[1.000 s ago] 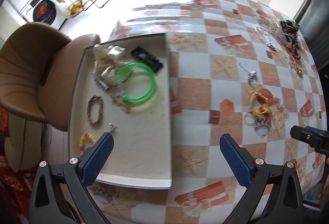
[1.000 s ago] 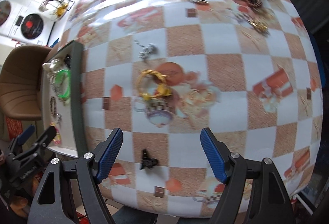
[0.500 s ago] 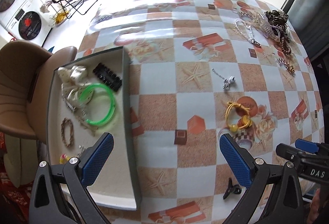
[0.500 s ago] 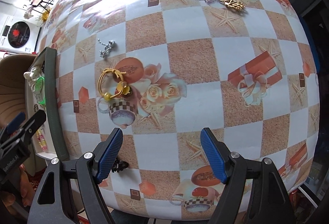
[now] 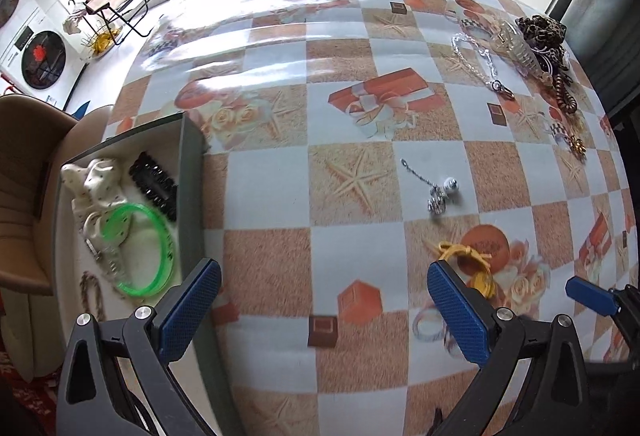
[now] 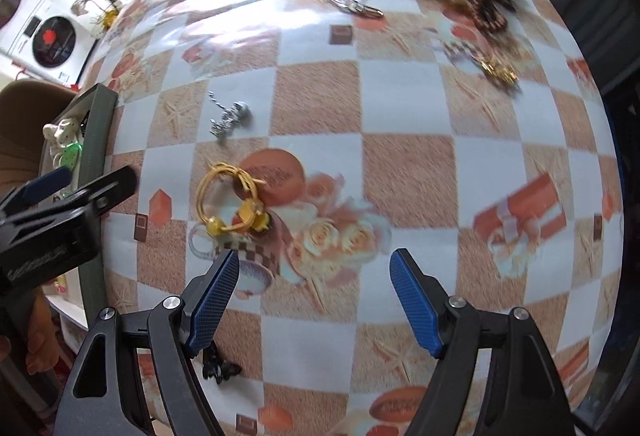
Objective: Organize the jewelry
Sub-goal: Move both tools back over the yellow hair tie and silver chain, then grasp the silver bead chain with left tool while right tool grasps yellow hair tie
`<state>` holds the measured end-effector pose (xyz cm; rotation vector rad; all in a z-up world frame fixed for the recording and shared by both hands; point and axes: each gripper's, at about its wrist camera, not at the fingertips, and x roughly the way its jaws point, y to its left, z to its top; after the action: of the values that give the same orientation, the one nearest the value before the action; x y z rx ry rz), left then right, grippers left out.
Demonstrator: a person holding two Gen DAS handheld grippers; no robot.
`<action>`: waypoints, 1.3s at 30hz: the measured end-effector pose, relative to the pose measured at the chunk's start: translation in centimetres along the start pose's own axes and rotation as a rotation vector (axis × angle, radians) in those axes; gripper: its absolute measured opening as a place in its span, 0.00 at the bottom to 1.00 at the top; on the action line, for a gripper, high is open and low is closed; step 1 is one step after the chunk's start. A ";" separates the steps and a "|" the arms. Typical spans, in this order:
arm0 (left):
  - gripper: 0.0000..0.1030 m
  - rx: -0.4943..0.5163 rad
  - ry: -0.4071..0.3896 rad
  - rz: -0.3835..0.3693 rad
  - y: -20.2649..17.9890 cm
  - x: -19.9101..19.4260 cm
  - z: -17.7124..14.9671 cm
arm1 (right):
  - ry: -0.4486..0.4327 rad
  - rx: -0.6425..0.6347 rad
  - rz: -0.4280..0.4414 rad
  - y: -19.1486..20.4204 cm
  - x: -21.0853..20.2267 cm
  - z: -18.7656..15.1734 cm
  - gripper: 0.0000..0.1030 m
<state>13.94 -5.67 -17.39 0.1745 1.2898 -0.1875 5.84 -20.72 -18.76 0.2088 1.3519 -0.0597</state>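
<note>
A tray [image 5: 191, 172] at the table's left edge holds a green bangle [image 5: 140, 248], a black comb clip [image 5: 154, 185], a white spotted scrunchie [image 5: 96, 180] and a braided bracelet [image 5: 91, 294]. On the table lie a yellow hair tie [image 6: 232, 200], also in the left wrist view [image 5: 472, 264], a silver charm chain [image 5: 438, 188], and a small black clip [image 6: 218, 366]. My left gripper [image 5: 324, 310] is open and empty, just right of the tray. My right gripper [image 6: 314, 300] is open and empty, low over the table near the yellow hair tie.
A pile of jewelry sits at the far right: a leopard scrunchie [image 5: 542, 30], a silver chain [image 5: 480, 60], a brown spiral tie [image 5: 564, 92] and a gold brooch [image 6: 498, 70]. A brown chair [image 5: 24, 164] stands left of the tray. The table edge curves close on the right.
My left gripper has moved right, from over the tray to the table beside it. My right gripper has moved forward over the table, closer to the yellow hair tie.
</note>
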 end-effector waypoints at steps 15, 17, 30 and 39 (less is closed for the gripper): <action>1.00 -0.015 -0.024 -0.053 -0.1 2.4 1.8 | -0.104 -0.118 -0.049 3.4 2.3 0.8 0.70; 1.00 -0.007 -0.024 -0.065 -0.3 2.6 2.0 | -0.102 -0.125 -0.061 3.6 2.7 0.7 0.61; 1.00 0.068 -0.024 -0.132 -3.5 4.1 3.2 | -0.154 -0.092 -0.102 2.8 2.8 0.0 0.24; 0.69 0.157 -0.014 -0.100 -6.0 4.9 3.1 | -0.166 -0.029 -0.037 1.6 2.7 0.2 0.24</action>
<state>16.74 -12.41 -21.41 0.2424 1.2713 -0.3752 6.93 -18.97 -21.11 0.1516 1.1908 -0.0864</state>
